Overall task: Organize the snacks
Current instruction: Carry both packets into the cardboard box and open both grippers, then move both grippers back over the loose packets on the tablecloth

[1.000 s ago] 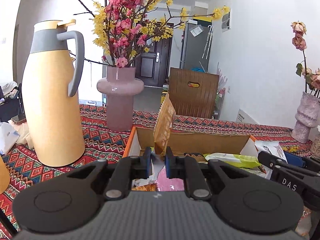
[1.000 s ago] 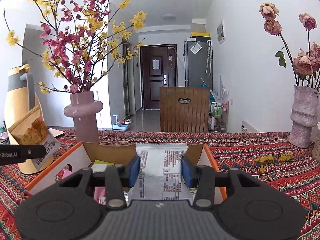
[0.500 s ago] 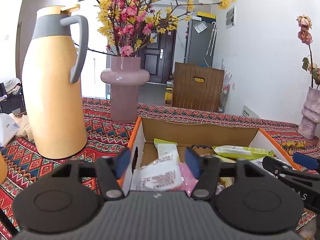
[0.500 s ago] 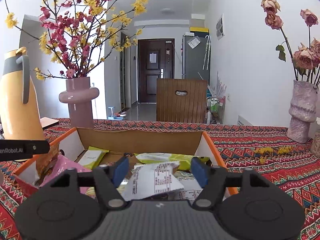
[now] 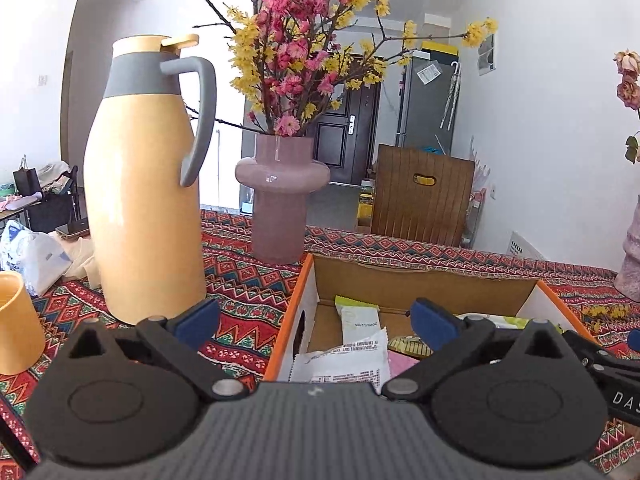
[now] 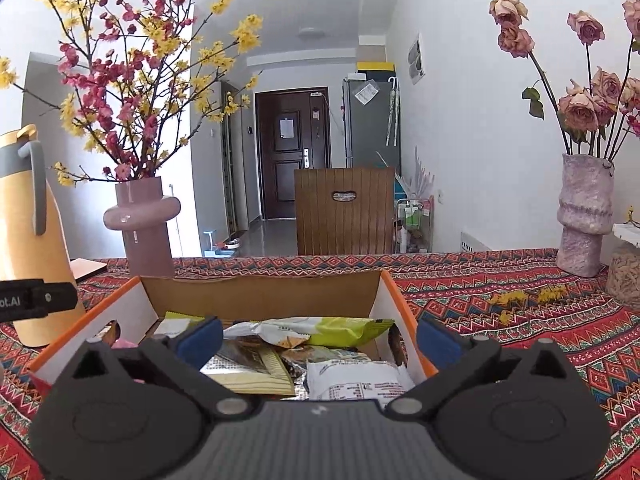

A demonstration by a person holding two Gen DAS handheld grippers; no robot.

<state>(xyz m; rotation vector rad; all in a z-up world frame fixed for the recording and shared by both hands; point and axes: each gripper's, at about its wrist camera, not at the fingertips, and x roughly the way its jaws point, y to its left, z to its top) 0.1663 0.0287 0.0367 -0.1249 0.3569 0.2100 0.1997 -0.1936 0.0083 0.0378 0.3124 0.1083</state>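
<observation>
An open cardboard box (image 5: 424, 284) with orange edges sits on the patterned tablecloth; it also shows in the right wrist view (image 6: 260, 292). Several snack packets lie inside: a white printed packet (image 5: 344, 360), a pale green one (image 5: 356, 318), a green-yellow packet (image 6: 320, 330), a white packet (image 6: 356, 378) and a brown-yellow one (image 6: 252, 368). My left gripper (image 5: 316, 322) is wide open and empty over the box's left wall. My right gripper (image 6: 320, 340) is wide open and empty over the box's near right part.
A tall yellow thermos jug (image 5: 144, 184) and a yellow cup (image 5: 16, 320) stand left of the box. A mauve vase with blossom branches (image 5: 282, 204) stands behind it. A pink textured vase with roses (image 6: 584, 216) and a jar (image 6: 624, 276) stand far right.
Both grippers let go of their packets, which dropped into the box. Both sets of jaws opened wider, and the left gripper shifted left toward the box's left wall.
</observation>
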